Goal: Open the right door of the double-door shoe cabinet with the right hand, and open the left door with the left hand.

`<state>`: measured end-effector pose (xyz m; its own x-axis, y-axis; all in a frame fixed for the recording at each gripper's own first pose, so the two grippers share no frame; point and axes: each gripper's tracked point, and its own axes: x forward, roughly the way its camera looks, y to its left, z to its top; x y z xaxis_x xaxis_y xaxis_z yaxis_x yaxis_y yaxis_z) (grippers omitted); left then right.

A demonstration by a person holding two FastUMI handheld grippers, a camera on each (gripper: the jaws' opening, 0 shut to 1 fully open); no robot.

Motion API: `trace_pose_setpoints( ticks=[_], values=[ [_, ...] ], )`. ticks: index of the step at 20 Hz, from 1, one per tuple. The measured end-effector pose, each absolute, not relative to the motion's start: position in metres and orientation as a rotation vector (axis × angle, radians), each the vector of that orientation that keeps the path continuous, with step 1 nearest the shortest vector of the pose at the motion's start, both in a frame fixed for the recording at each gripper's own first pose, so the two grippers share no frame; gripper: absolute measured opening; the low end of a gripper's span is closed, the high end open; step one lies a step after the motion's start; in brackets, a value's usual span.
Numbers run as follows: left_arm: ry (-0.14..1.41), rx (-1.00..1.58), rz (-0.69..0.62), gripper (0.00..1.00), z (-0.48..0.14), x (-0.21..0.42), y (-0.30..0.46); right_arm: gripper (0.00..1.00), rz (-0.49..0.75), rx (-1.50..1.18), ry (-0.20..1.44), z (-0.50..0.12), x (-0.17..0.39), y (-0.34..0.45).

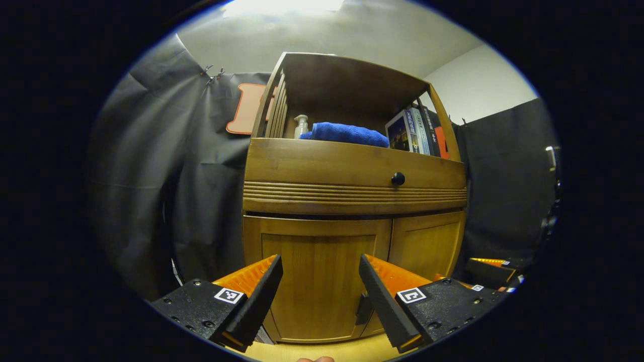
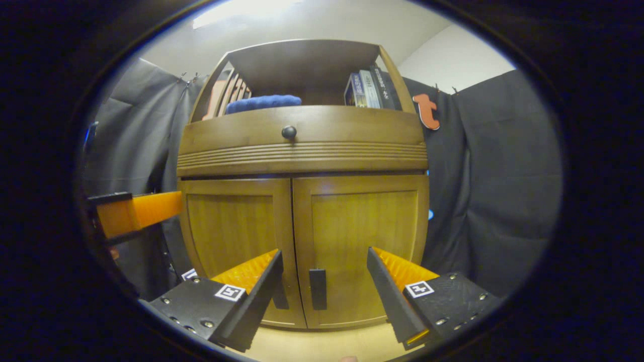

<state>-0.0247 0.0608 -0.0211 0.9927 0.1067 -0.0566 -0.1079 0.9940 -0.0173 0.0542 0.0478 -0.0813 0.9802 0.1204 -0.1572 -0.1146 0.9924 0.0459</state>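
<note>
The wooden shoe cabinet stands straight ahead with both doors closed. In the left gripper view my left gripper [image 1: 320, 259] is open, facing the left door [image 1: 317, 271] a short way off; that door's dark handle [image 1: 363, 309] peeks beside the right finger. The right door [image 1: 427, 246] lies further right, with the right gripper's orange finger [image 1: 490, 264] low in front of it. In the right gripper view my right gripper [image 2: 325, 251] is open before the right door [image 2: 362, 226], and its black handle [image 2: 317, 289] sits between the fingers, farther off. The left door [image 2: 234, 231] adjoins it. The left gripper [image 2: 138, 211] shows at the left.
Above the doors is a drawer [image 2: 352, 130] with a round black knob [image 2: 289, 132]. The open shelf on top holds a blue towel [image 1: 347, 133], a pump bottle [image 1: 301, 125] and books [image 1: 415, 131]. Black cloth hangs on both sides. Light wooden floor [image 2: 322, 342] lies below.
</note>
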Motion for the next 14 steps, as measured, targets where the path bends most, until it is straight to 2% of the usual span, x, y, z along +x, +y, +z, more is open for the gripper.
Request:
trace_pose_setpoints(
  ticks=[1, 3, 4, 5, 6, 7, 8, 9, 13, 14],
  values=[
    [0.058, -0.025, 0.111, 0.95, -0.022, -0.027, 0.065, 1.00, 0.124, 0.046, 0.165, -0.087, 0.057, 0.053],
    [0.059, -0.023, 0.115, 0.95, -0.023, -0.028, 0.071, 1.00, 0.121, 0.054, 0.198, -0.106, 0.067, 0.057],
    [0.063, -0.028, 0.111, 0.92, -0.025, -0.029, 0.072, 0.96, 0.118, 0.055, 0.221, -0.114, 0.068, 0.058],
    [0.071, -0.041, 0.109, 0.92, -0.029, -0.029, 0.073, 0.99, 0.116, 0.059, 0.238, -0.120, 0.075, 0.060],
    [0.080, -0.053, 0.106, 0.95, -0.033, -0.027, 0.074, 0.83, 0.114, 0.067, 0.247, -0.124, 0.080, 0.060],
    [0.091, -0.060, 0.104, 0.95, -0.037, -0.026, 0.074, 0.78, 0.114, 0.074, 0.253, -0.129, 0.080, 0.061],
    [0.095, -0.061, 0.105, 0.95, -0.039, -0.026, 0.076, 0.77, 0.111, 0.077, 0.261, -0.134, 0.084, 0.061],
    [0.092, -0.060, 0.110, 0.95, -0.039, -0.025, 0.078, 0.81, 0.105, 0.074, 0.273, -0.139, 0.088, 0.061],
    [0.100, -0.032, 0.117, 0.95, -0.045, -0.020, 0.085, 0.82, 0.106, 0.058, 0.298, -0.155, 0.109, 0.064],
    [0.099, -0.028, 0.115, 0.95, -0.045, -0.019, 0.086, 0.76, 0.107, 0.059, 0.321, -0.162, 0.111, 0.065]
  ],
)
